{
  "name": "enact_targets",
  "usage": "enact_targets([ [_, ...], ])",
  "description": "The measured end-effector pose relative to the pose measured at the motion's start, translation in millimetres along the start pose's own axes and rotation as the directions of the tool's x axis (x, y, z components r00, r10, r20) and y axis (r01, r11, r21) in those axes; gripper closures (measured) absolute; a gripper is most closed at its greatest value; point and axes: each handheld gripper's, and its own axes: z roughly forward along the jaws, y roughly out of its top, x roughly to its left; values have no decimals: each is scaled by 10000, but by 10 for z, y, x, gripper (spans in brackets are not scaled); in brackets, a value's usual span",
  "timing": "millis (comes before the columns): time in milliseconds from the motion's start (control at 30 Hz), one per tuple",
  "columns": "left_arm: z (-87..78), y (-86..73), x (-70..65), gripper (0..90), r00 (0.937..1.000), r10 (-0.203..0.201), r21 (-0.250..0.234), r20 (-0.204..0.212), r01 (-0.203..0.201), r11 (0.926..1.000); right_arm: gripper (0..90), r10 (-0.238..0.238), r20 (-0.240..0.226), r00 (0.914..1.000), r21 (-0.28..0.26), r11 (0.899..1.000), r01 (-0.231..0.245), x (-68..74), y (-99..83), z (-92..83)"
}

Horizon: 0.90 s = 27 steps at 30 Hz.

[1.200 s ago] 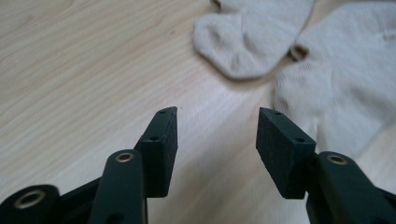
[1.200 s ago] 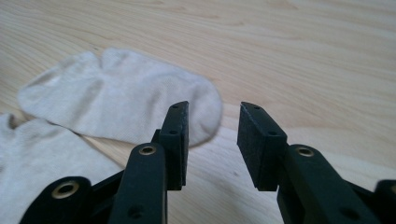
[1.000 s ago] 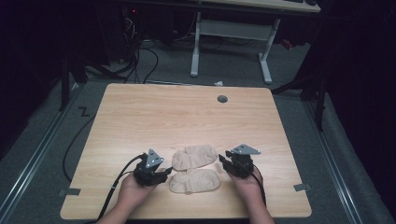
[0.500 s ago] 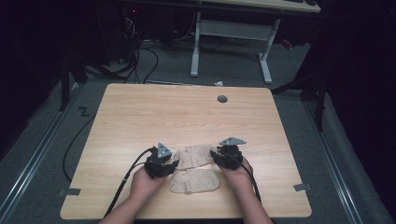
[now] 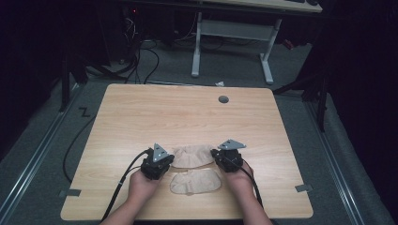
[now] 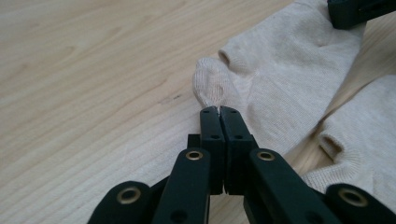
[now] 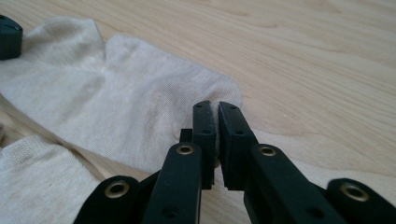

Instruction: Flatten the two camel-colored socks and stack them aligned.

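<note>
My left gripper (image 6: pixel 219 111) and right gripper (image 7: pixel 216 108) have just been closing and now pinch opposite ends of the far sock (image 5: pixel 192 155), whose long axis runs straight between them (so each hand has its own end). The near sock (image 5: pixel 195 182) lies just beside it on the wooden table (image 5: pixel 178 112); dark room behind.

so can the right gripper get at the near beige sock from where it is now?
Probably yes. The right gripper is pinched on the far beige fabric sock, so it must let go first; the near beige sock lies uncovered on the wooden table beside it.
</note>
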Motion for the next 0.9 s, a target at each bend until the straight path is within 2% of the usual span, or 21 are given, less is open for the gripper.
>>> enact_targets([
  [167,-138,-3,-2,893,9994,305,-378,-171,-312,9988,861,-82,18,10000,-288,9996,82,33,17,-39],
  [333,-259,5,33,892,9998,153,-877,-123,-163,9960,861,-53,-8,10000,-759,9971,52,88,64,-97],
  [533,-327,19,48,892,9997,213,-1061,-155,-228,9941,860,-355,92,9993,-1173,9924,364,142,105,-175],
  [733,-394,27,1,892,9992,330,-1248,-238,-358,9915,860,-369,0,9993,-1110,9931,367,167,71,-214],
  [900,-447,39,-31,892,9989,418,-1359,-199,-441,9897,860,-521,-17,9986,-1298,9902,514,194,60,-305],
])
